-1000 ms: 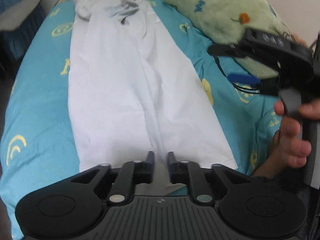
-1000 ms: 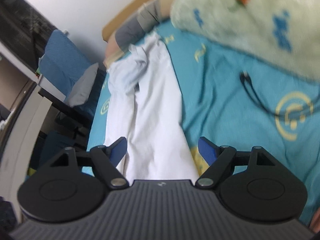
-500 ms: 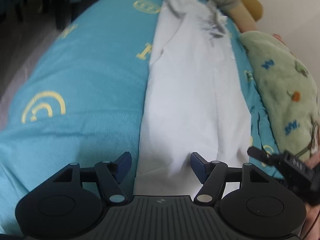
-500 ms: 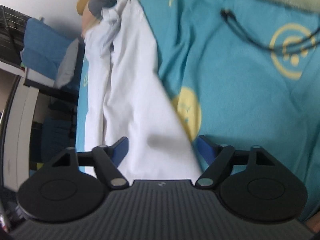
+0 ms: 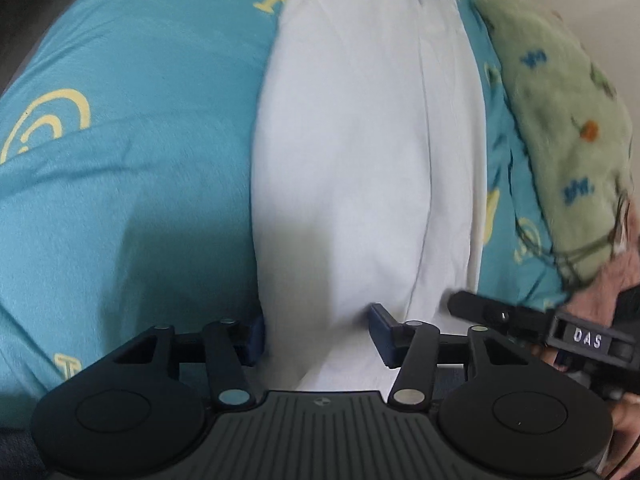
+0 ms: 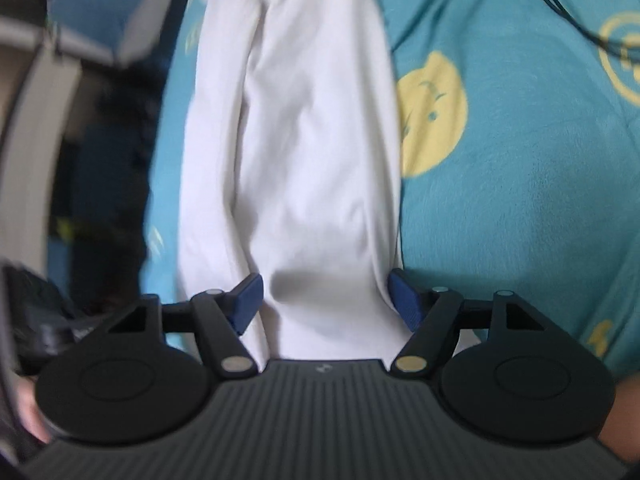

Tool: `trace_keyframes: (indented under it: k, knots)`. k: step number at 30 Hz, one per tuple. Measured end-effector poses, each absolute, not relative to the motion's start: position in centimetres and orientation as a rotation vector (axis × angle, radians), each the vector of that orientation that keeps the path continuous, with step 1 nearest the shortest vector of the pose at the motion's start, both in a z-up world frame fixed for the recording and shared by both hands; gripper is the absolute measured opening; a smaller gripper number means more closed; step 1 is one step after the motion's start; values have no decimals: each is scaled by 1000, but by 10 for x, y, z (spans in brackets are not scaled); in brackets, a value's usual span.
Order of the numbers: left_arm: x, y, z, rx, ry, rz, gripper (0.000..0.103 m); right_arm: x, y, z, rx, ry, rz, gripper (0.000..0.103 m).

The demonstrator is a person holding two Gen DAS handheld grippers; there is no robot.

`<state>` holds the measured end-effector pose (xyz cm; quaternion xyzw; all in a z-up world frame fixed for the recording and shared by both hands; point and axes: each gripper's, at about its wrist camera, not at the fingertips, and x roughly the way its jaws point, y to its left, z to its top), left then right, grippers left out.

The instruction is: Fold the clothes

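Note:
A long white garment (image 5: pixel 360 152) lies lengthwise on the teal bedcover (image 5: pixel 132 152). It also shows in the right wrist view (image 6: pixel 312 152), with a lengthwise crease. My left gripper (image 5: pixel 318 334) is open, its jaws straddling the near left corner of the cloth. My right gripper (image 6: pixel 326 300) is open, its jaws straddling the near right part of the cloth. The right gripper also shows at the right edge of the left wrist view (image 5: pixel 532 320).
A green fleece blanket (image 5: pixel 560 120) lies along the right of the bed. A black cable (image 6: pixel 560 4) rests on the bedcover to the right. Dark furniture and the bed's left edge (image 6: pixel 100 160) lie beyond the cloth.
My left gripper opened and swung toward the garment's near left corner. Both grippers came down close to the near end of the cloth, jaws wide around it.

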<state>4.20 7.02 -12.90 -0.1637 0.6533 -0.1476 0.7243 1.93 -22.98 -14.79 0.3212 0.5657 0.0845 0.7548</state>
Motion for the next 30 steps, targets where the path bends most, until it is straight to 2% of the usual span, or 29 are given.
trace_keyframes:
  k: [3,6,9,14,16,17,18,19,21,30]
  knots:
    - [39,70,-128,-351,1433,-301,43,15,-223,-140,614,1239,138,69]
    - [40,73,-129,-374,1429,-288,43,12,-229,-141,645,1219,131,73]
    - [42,67,-129,-355,1420,-296,51,8,-214,-139,556,1225,145,75]
    - [44,58,-127,-318,1408,-302,52,-1,-177,-135,320,1245,163,74]
    - [43,56,-125,-301,1403,-289,45,-6,-173,-133,302,1247,171,64]
    - [44,56,-124,-304,1404,-280,41,-8,-173,-131,295,1242,162,37]
    - [46,58,-123,-327,1406,-274,29,-11,-177,-130,314,1236,150,10]
    - [47,61,-121,-353,1405,-270,15,-12,-187,-127,379,1226,140,9]
    - [49,66,-114,-424,1383,-272,10,-16,-205,-116,506,1169,149,7]
    - [22,85,-21,-649,1116,-357,8,-30,-233,-35,666,913,214,6]
